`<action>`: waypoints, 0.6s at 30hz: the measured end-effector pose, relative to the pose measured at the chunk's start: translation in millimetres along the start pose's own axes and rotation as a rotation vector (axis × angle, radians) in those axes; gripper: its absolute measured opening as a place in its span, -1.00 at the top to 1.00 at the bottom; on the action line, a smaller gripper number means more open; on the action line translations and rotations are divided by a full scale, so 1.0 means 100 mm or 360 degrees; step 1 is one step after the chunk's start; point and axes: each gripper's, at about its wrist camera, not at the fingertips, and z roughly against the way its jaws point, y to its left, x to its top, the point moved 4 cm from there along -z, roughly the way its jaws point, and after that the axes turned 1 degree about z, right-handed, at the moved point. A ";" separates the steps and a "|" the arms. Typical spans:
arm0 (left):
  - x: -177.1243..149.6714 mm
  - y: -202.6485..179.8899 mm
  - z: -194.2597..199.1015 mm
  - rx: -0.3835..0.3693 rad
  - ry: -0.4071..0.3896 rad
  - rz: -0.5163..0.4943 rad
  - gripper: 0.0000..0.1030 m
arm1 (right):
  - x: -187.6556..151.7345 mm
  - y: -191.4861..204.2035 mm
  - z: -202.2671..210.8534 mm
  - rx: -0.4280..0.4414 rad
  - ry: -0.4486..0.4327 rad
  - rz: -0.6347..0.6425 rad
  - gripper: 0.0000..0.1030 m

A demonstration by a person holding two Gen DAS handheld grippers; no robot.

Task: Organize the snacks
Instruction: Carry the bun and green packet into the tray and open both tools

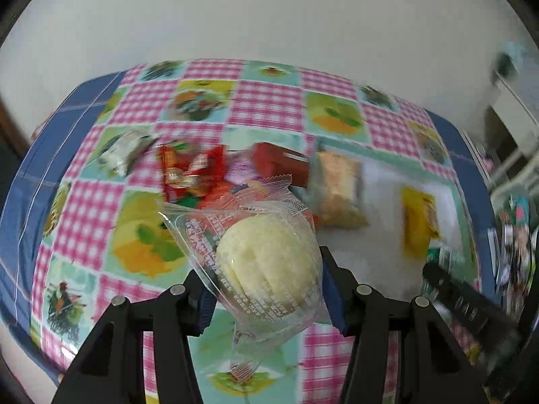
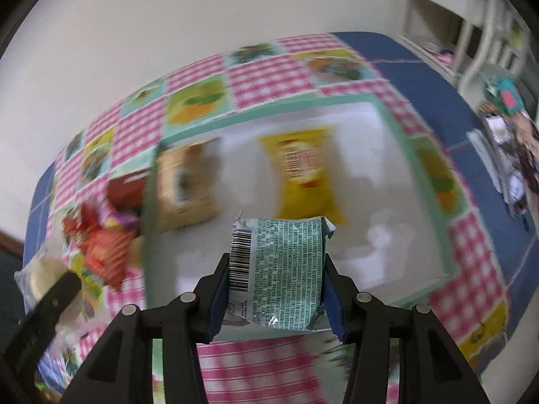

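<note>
Bun [image 1: 269,262] in clear wrapper riding between left gripper [image 1: 266,289] fingers, lifted above tablecloth [image 1: 84,208]. Grip biting mostly on loose film — bun risking slide-out or squash if squeezed harder. Green pack [image 2: 279,272] clamped in right gripper [image 2: 274,298], hanging over white tray [image 2: 387,235]. Yellow bag [image 2: 303,181] and tan pack [image 2: 185,188] already lying in tray; careless drop risking overlap with them. Red snacks [image 1: 188,171] piling beside tray, still waiting. Both views blurring — fast swing risking grippers clipping each other.
</note>
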 end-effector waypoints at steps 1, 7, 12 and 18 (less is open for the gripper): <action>-0.02 -0.09 -0.01 -0.0011 0.0000 -0.0036 -0.08 | 0.02 -0.09 0.00 -0.0014 -0.0002 -0.0036 -0.01; -0.10 -0.59 -0.06 -0.0079 -0.0007 -0.0247 -0.08 | 0.09 -0.43 0.00 -0.0084 -0.0021 -0.0129 -0.01; -0.13 -0.76 -0.17 -0.0104 0.0002 -0.0316 -0.08 | 0.11 -0.59 0.02 -0.0151 -0.0038 -0.0138 -0.01; -0.16 -0.80 -0.38 -0.0102 0.0037 -0.0351 -0.08 | 0.11 -0.61 -0.18 -0.0168 0.0035 -0.0132 -0.01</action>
